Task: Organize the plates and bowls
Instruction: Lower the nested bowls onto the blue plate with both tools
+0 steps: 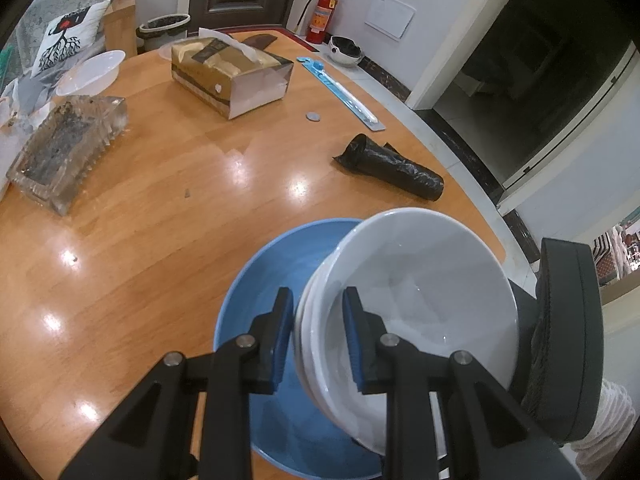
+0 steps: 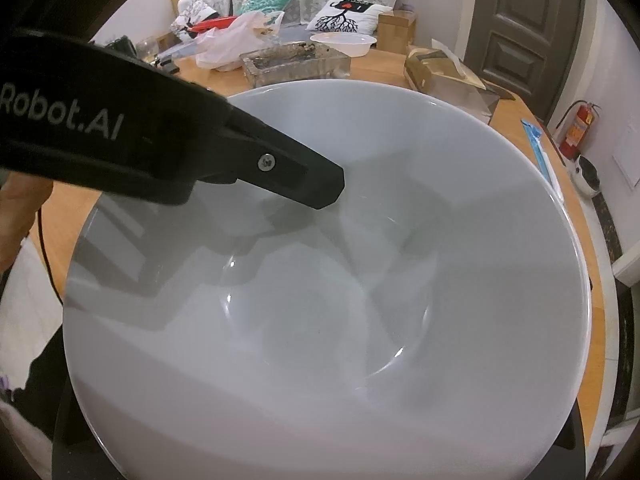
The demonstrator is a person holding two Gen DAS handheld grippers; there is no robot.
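Left gripper (image 1: 318, 340): clenched on the near rim of the white bowls (image 1: 412, 300), one blue pad inside, one outside.
Right gripper: its black body (image 1: 568, 340) pressed at the bowls' far side; whether its jaws gripped, I could not tell.
Table (image 1: 160, 240): round, glossy orange wood.
Blue plate (image 1: 264, 280): wide, smooth, lying on the table under the tilted bowl stack.
White bowls: nested, glazed, empty inside (image 2: 328, 300).
Tissue box (image 1: 232, 74): gold, well behind.
Glass tray (image 1: 68, 152): ribbed, dirty, at the left.
Black bag roll (image 1: 392, 168): crinkled, beyond the bowls.
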